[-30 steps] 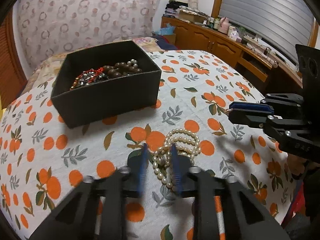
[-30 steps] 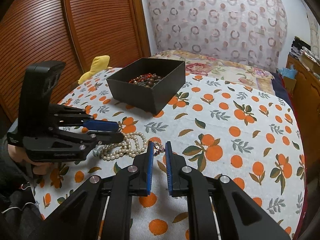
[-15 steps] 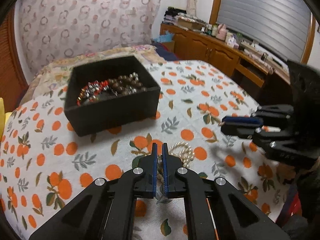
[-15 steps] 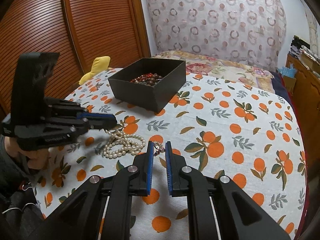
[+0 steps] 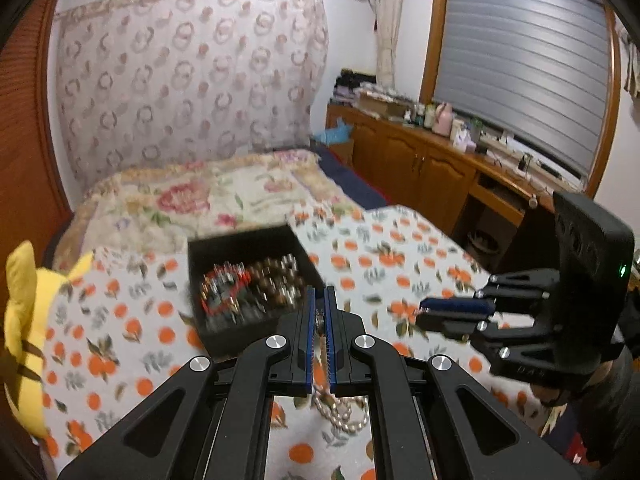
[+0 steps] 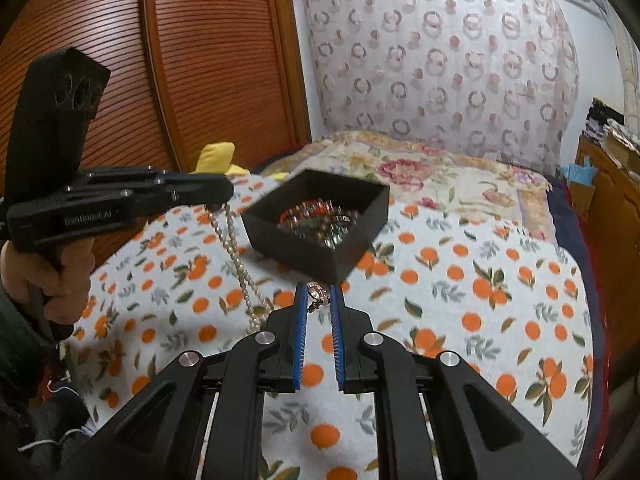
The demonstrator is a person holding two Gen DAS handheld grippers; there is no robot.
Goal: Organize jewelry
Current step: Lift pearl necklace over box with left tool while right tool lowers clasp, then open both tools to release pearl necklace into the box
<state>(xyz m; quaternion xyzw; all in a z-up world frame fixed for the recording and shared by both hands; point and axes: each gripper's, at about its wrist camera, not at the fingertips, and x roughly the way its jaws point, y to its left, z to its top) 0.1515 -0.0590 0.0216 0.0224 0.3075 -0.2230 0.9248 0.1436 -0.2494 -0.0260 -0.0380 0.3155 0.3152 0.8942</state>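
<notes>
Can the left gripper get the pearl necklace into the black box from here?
Probably yes. The left gripper is shut on the pearl necklace, lifted beside the open-topped black box, with nothing between them; the right gripper sits nearer the camera.

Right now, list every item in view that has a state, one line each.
left gripper: shut on pearl necklace
pearl necklace: hanging, lower end on bedspread
right gripper: shut on small ring piece
black box: open, holding beaded jewelry
window blind: lowered
</notes>
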